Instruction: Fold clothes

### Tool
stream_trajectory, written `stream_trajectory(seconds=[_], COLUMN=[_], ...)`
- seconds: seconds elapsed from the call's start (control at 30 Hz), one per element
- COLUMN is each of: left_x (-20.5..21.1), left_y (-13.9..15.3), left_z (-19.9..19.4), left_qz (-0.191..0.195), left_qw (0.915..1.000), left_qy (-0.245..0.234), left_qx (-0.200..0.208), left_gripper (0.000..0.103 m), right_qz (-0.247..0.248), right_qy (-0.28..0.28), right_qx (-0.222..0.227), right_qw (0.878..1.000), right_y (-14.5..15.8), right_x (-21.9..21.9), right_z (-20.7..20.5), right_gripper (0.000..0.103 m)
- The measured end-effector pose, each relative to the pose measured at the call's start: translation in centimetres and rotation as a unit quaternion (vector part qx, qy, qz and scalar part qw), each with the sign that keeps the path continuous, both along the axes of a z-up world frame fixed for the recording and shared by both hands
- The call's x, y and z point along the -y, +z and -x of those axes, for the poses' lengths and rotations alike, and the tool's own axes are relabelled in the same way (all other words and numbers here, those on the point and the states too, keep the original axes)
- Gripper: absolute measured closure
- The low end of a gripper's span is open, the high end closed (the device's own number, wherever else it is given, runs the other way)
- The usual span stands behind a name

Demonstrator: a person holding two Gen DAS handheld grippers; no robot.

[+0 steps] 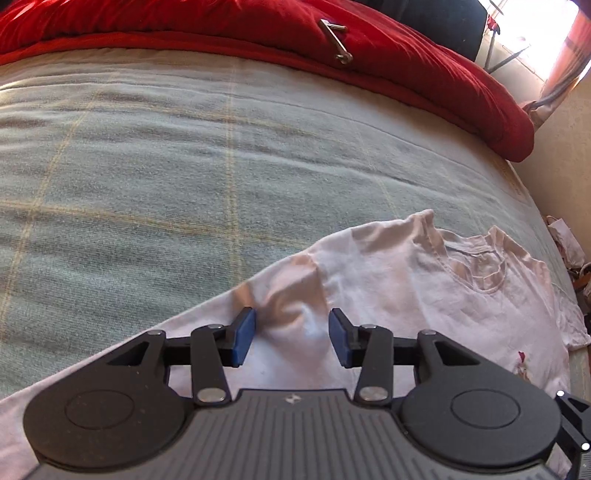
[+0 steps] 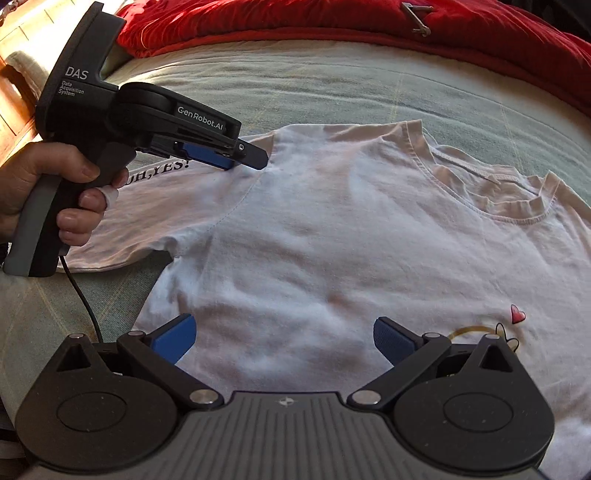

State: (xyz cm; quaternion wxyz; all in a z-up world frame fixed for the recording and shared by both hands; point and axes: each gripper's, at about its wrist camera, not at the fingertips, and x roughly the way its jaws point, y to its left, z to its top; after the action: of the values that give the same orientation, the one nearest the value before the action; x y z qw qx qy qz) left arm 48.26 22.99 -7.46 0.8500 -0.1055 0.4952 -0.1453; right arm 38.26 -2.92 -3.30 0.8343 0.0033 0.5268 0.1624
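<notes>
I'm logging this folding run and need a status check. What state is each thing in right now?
T-shirt: lying spread on the bed, wrinkled, not folded yet.
Left gripper: open, over the shirt's shoulder, gripping nothing.
Right gripper: open wide, over the shirt's body, gripping nothing.
Red blanket: bunched along the far side of the bed.
Bed cover: lying flat, slightly rippled.

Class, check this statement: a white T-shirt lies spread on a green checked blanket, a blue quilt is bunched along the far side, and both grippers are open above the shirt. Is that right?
One detail is wrong: the quilt is red, not blue, as both wrist views show. The rest stands: the white T-shirt lies on the green checked blanket, with the left gripper and right gripper open above it.
</notes>
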Motion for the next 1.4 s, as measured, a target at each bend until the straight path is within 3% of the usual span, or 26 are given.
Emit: stream_trajectory(seconds=[0.17, 0.23, 0.43, 0.53, 0.67, 0.77, 0.93, 1.13, 1.27, 1.4], left_x=[-0.8, -0.6, 2.6, 3.9, 6.2, 7.8, 9.7, 11.0, 10.9, 11.0], left_y=[1.8, 3.1, 4.0, 3.7, 3.8, 3.3, 1.9, 0.7, 0.5, 0.4], left_z=[-1.0, -0.1, 4.9, 7.5, 11.3, 13.6, 15.7, 17.4, 17.5, 17.2], left_qz=[-0.026, -0.005, 0.005, 0.015, -0.017, -0.051, -0.072, -0.124, -0.125, -0.129], left_qw=[0.9990, 0.9995, 0.9974, 0.9960, 0.9890, 0.9830, 0.9809, 0.9718, 0.9754, 0.9774], left_qy=[0.031, 0.018, -0.064, -0.088, -0.144, -0.173, -0.178, -0.194, -0.178, -0.166], left_qx=[0.018, 0.027, 0.032, 0.012, 0.027, 0.034, 0.029, 0.049, 0.039, 0.025], left_gripper=[0.063, 0.062, 0.061, 0.061, 0.058, 0.058, 0.057, 0.047, 0.043, 0.041], right_qz=[0.012, 0.020, 0.043, 0.063, 0.090, 0.101, 0.088, 0.088, 0.090, 0.050], right_qy=[-0.020, -0.017, -0.019, -0.034, -0.040, -0.029, -0.007, -0.001, 0.029, 0.066], right_qx=[-0.010, -0.002, 0.026, 0.034, 0.036, 0.005, -0.004, 0.020, 0.035, 0.065], right_qw=[1.000, 1.000, 0.999, 0.997, 0.995, 0.994, 0.996, 0.996, 0.995, 0.994], right_y=[-0.6, -0.3, 1.1, 1.4, 0.7, -1.3, -2.5, -2.7, -2.4, -0.8], right_x=[0.8, 0.9, 1.6, 3.0, 5.4, 7.0, 7.9, 7.8, 8.0, 10.2], right_z=[0.6, 0.9, 2.0, 2.7, 3.2, 2.9, 3.1, 3.9, 4.4, 6.7], right_gripper=[0.000, 0.000, 0.000, 0.000, 0.000, 0.000, 0.000, 0.000, 0.000, 0.000])
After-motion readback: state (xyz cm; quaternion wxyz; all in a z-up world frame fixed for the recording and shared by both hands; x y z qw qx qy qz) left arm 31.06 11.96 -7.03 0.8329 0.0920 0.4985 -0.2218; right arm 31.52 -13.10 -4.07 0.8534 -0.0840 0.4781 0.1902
